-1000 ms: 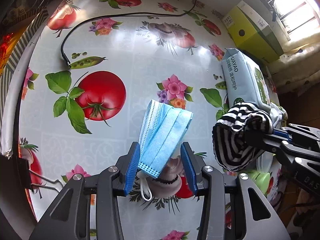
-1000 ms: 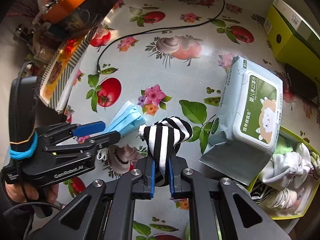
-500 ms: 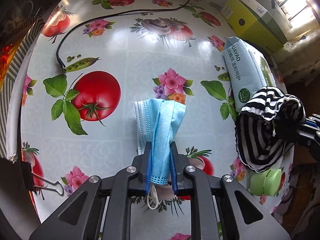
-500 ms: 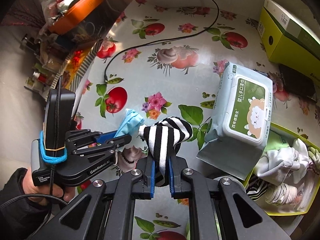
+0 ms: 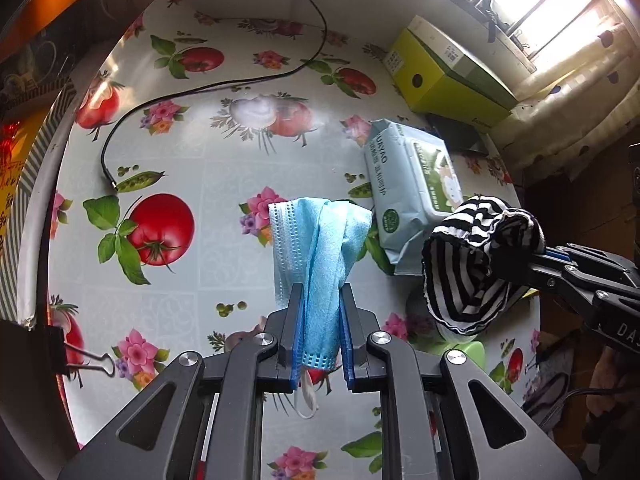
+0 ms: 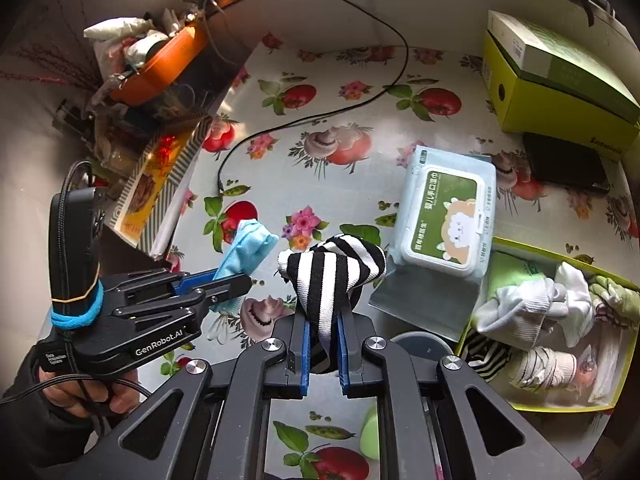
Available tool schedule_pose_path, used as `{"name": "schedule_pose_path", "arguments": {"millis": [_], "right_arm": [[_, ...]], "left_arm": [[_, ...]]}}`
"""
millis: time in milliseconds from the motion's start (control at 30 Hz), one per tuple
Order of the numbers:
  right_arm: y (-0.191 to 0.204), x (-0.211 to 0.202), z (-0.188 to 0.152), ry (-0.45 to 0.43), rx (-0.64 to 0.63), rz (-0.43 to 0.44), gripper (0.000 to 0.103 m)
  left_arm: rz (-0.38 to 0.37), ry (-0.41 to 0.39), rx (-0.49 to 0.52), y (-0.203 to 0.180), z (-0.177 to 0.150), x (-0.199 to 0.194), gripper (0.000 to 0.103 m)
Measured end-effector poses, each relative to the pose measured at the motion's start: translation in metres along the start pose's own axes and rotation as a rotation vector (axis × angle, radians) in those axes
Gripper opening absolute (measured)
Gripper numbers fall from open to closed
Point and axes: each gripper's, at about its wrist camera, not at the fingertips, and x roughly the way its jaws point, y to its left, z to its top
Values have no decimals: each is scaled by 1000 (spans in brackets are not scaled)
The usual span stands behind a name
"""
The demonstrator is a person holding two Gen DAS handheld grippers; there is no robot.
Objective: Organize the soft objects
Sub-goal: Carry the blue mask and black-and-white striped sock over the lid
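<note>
The left gripper [image 5: 320, 320] has its fingers [image 5: 295, 328] closed tight on a blue face mask [image 5: 316, 248], which bunches upward out of the grip and hangs clear above the worktop [image 5: 224, 184]; a white ear loop [image 5: 306, 396] dangles below the fingers. In the right wrist view this gripper sits at about 9 o'clock, held in a hand [image 6: 88, 392], with the mask poking out toward 2 o'clock.

The right gripper [image 6: 323, 344] has its fingers [image 6: 304, 350] pressed shut on a black-and-white striped sock [image 6: 332, 268], which is balled up above the fingertips and lifted off the worktop. In the left wrist view the sock appears at 3 o'clock, near the mask but apart from it.

A pack of wet wipes [image 6: 444, 220] lies flat on the flowered oilcloth, just beyond the sock at about 1 o'clock in the right wrist view. Beside it, at 4 o'clock, a yellow-green box [image 6: 516, 406] holds a heap of socks and other soft items, among them white ones [image 6: 520, 308] and a striped one. A second yellow-green carton [image 6: 560, 80] stands at the far edge at 1 o'clock, with a flat black object [image 6: 564, 164] just in front of it. A black cable [image 5: 224, 84] curls over the worktop from 12 o'clock, and a binder clip [image 5: 76, 354] grips the oilcloth edge at 8 o'clock in the left wrist view.
</note>
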Motion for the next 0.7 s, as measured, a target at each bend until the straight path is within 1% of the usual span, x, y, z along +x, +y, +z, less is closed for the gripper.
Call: {"name": "schedule_pose_path", "arguments": {"millis": [267, 700], "right_arm": [[-28, -23, -14, -43, 67, -13, 10], [-78, -54, -39, -106, 189, -35, 10]], "left_arm": [[-26, -4, 75, -35, 10, -6, 16], [-59, 6, 199, -96, 23, -4, 16]]}}
